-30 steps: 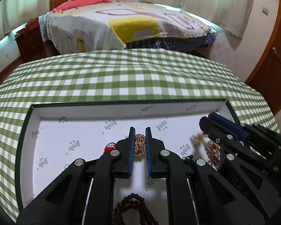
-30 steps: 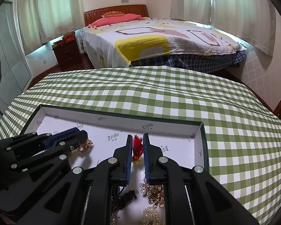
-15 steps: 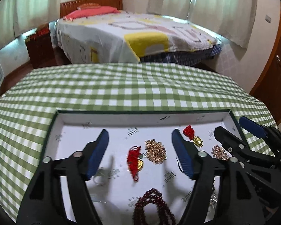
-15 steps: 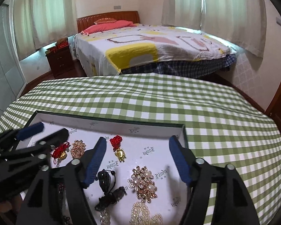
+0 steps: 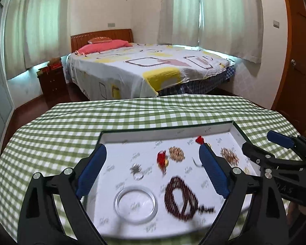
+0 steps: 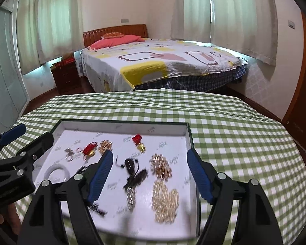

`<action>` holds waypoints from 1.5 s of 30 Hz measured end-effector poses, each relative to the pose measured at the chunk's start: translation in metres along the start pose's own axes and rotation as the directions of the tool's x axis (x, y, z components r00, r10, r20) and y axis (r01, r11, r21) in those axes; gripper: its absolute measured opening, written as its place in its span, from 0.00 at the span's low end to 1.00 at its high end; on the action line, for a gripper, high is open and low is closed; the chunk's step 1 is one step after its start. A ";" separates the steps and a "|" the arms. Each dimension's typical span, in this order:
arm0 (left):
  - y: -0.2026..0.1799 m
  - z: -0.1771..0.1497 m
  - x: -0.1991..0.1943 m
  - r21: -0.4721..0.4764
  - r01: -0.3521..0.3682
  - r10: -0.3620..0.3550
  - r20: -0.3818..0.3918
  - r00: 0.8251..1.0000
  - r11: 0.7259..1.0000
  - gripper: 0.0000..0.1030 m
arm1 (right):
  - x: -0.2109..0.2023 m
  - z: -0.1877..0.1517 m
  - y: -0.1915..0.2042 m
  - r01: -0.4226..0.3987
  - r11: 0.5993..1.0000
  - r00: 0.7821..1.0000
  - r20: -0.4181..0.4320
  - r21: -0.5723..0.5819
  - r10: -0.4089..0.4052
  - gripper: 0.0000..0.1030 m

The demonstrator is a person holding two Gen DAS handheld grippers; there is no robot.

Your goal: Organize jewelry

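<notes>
A shallow white tray with a dark green rim (image 5: 169,130) (image 6: 124,123) sits on the checked table and holds loose jewelry. In the left wrist view I see a clear bangle (image 5: 135,204), a dark red bead bracelet (image 5: 180,201), a red knot charm (image 5: 162,159) and a gold chain pile (image 5: 176,153). In the right wrist view I see a red and gold charm (image 6: 138,141), a black piece (image 6: 133,171), a gold cluster (image 6: 161,165) and a pearl pile (image 6: 166,202). My left gripper (image 5: 153,171) and right gripper (image 6: 150,176) are open and empty, raised above the tray's near side.
A green and white checked cloth (image 5: 71,122) covers the table. A bed (image 5: 149,69) stands beyond the table's far edge, a nightstand (image 5: 53,79) at its left. A wooden door (image 5: 297,61) is at the right. The right gripper shows in the left wrist view (image 5: 275,149).
Both grippers were shut on pieces in the tray a second ago. They have opened, left the gold chain and red charm lying there, and have risen and pulled back.
</notes>
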State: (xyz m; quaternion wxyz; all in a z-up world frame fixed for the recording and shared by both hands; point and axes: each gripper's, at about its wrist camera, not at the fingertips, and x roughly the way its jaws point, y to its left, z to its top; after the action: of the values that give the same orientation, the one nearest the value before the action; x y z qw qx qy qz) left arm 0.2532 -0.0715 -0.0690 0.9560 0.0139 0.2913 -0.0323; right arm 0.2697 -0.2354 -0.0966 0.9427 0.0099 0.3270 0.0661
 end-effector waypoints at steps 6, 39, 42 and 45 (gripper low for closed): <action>0.010 -0.020 -0.043 -0.026 0.003 -0.003 -0.004 1.000 1.000 0.89 | -0.036 -0.022 0.008 0.008 1.000 1.000 0.012 0.002 -0.008 0.76; 0.029 -0.046 -0.230 -0.082 -0.040 0.053 0.163 0.985 0.996 0.96 | -0.205 -0.058 0.032 0.023 1.000 0.977 0.213 -0.013 -0.020 0.82; 0.028 -0.047 -0.236 -0.082 -0.040 0.053 0.172 0.984 0.996 0.96 | -0.214 -0.058 0.035 0.033 0.999 0.971 0.238 -0.023 -0.027 0.82; 0.028 -0.047 -0.239 -0.083 -0.042 0.056 0.173 0.983 0.996 0.96 | -0.219 -0.059 0.037 0.037 0.999 0.968 0.249 -0.029 -0.029 0.82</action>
State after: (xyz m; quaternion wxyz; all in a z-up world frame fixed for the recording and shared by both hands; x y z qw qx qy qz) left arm 0.0310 -0.0288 0.0251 0.9782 -0.0198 0.2068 0.0017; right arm 0.0584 -0.2293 -0.0057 0.9772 -0.0030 0.2055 0.0542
